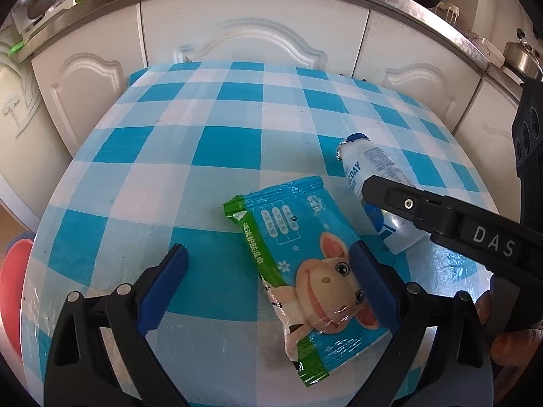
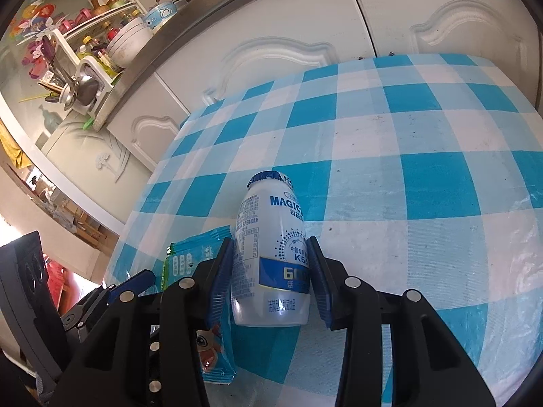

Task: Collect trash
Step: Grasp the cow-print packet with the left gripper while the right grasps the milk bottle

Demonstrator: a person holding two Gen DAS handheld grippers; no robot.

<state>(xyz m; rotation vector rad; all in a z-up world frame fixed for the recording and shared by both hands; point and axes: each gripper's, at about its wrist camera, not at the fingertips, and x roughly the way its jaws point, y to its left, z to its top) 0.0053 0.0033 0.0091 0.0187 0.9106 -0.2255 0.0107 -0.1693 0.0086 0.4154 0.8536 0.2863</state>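
Note:
A white plastic drink bottle (image 2: 271,237) with a blue label and a blue foil cap lies on its side on the blue-and-white checked tablecloth (image 2: 424,176). My right gripper (image 2: 270,240) is shut on it, one blue pad on each side of its lower body. In the left wrist view the bottle (image 1: 370,166) is partly hidden behind a black finger (image 1: 407,203) of that gripper. A blue-and-green wet-wipe packet (image 1: 305,271) with a cartoon cow lies flat on the cloth. My left gripper (image 1: 271,257) stands open around it, the right pad at the packet's edge and the left pad well clear.
White cabinet doors (image 1: 251,37) under a grey counter stand just beyond the table's far edge. A dish rack with bowls and bottles (image 2: 101,54) sits on the counter. Something red (image 1: 10,288) shows below the table's left edge. A hand (image 1: 509,339) holds the right gripper.

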